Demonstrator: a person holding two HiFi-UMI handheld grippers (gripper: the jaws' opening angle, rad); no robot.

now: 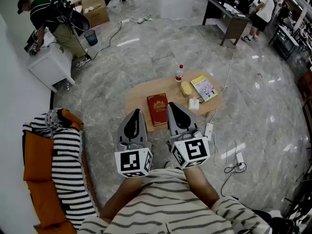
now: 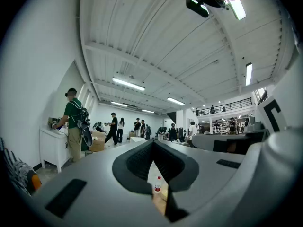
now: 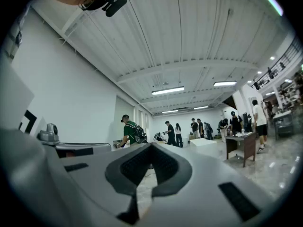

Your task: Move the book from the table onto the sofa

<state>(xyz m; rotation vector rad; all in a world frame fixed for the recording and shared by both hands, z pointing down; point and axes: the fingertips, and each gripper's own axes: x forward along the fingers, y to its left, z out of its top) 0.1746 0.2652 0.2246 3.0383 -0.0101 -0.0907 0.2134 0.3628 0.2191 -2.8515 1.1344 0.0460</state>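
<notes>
A red book (image 1: 157,109) with a gold crest lies on the near left part of a low oval wooden table (image 1: 141,95). My left gripper (image 1: 134,115) is held level just left of the book's near end, shut with nothing in it. My right gripper (image 1: 177,110) hovers just right of the book, also shut and empty. The sofa (image 1: 34,179), orange with a striped black-and-white throw (image 1: 68,165), stands at the lower left. In the left gripper view a bottle (image 2: 157,187) and a bit of the table show through the jaw slot.
On the table also stand a red-capped bottle (image 1: 179,73), a yellow block (image 1: 185,88), a small white box (image 1: 193,104) and a yellow-green book (image 1: 204,87). A power strip (image 1: 208,130) and cables lie on the floor at the right. A person (image 1: 53,21) works at a white cabinet (image 1: 48,65).
</notes>
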